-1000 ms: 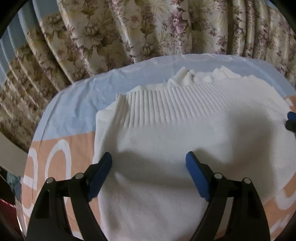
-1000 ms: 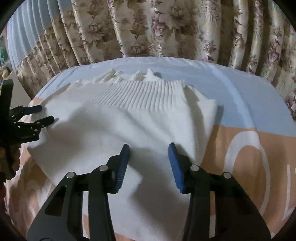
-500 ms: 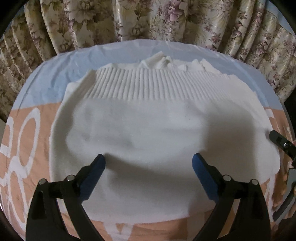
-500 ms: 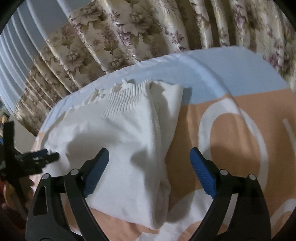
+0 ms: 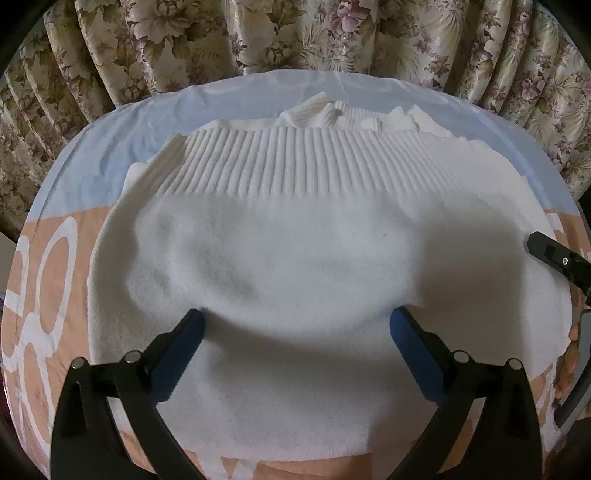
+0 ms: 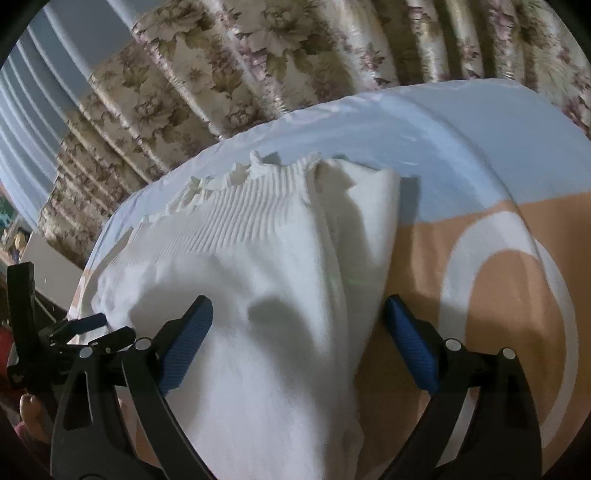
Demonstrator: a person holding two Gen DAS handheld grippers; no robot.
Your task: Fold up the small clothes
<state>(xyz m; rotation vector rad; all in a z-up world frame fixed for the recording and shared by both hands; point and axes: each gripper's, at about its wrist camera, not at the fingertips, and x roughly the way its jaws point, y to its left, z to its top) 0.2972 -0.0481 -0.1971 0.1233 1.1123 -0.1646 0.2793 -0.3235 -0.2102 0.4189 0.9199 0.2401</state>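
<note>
A small white knitted garment (image 5: 295, 258) with a ribbed band lies folded on the bed. It also shows in the right wrist view (image 6: 266, 295), with its right edge doubled over in a thick fold. My left gripper (image 5: 295, 328) is open and empty, just above the garment's near half. My right gripper (image 6: 299, 314) is open and empty, over the garment's right edge. The right gripper's tip (image 5: 554, 254) shows at the right of the left wrist view. The left gripper (image 6: 88, 328) shows at the left of the right wrist view.
The bed sheet (image 5: 55, 277) is peach with white rings near me and pale blue (image 6: 461, 147) at the far side. Floral curtains (image 5: 295, 33) hang close behind the bed. The bed's left edge drops off by grey furniture (image 6: 48, 266).
My right gripper opened wide, let go of the garment and swung to its right edge. My left gripper drew back and centred over the garment, still open.
</note>
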